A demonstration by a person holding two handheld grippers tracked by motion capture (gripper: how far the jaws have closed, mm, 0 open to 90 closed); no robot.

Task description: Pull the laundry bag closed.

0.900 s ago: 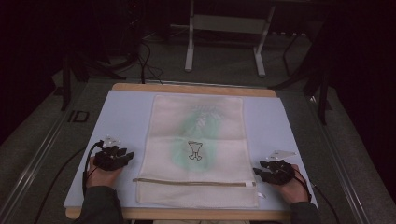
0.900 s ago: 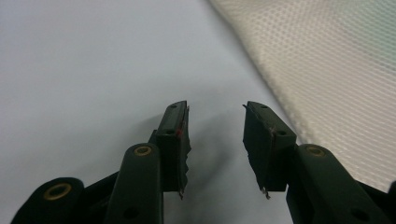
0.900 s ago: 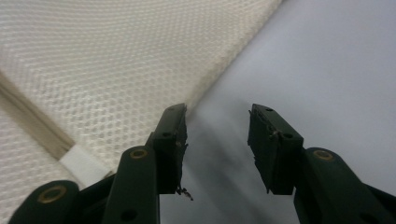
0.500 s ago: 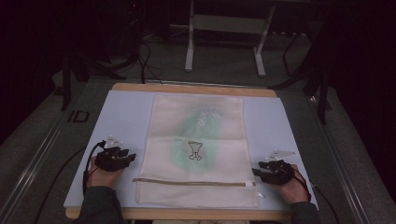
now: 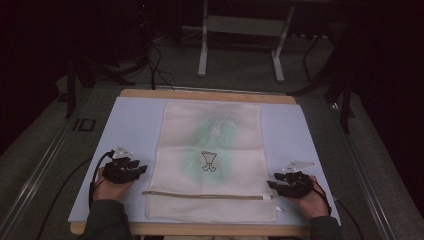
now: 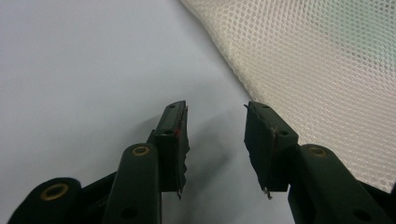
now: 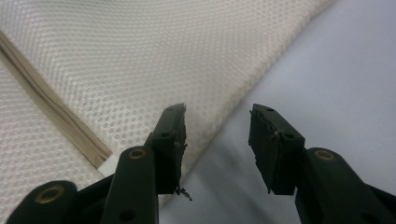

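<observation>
A cream mesh bag (image 5: 210, 155) lies flat on the pale table top (image 5: 135, 125). It has a zipper (image 5: 205, 195) near its front edge, a small black logo (image 5: 208, 161) and a green shape showing through the mesh. My left gripper (image 5: 141, 169) rests on the table just left of the bag, pointing at its edge, with the jaws open and nothing between them. The left gripper view has the gripper (image 6: 215, 109) over bare table, with the mesh (image 6: 317, 60) to the right. My right gripper (image 5: 271, 184) sits at the bag's right edge near the zipper's end. In its own view the gripper (image 7: 217, 109) is open, straddling the bag's edge (image 7: 140, 56) beside the zipper (image 7: 60, 121).
The table's wooden rim (image 5: 207, 95) runs along the back. Behind it on the dark floor stand metal frame legs (image 5: 202, 50) and cables (image 5: 155, 65). Bare table strips flank the bag on both sides. A hand holds each gripper at the front edge.
</observation>
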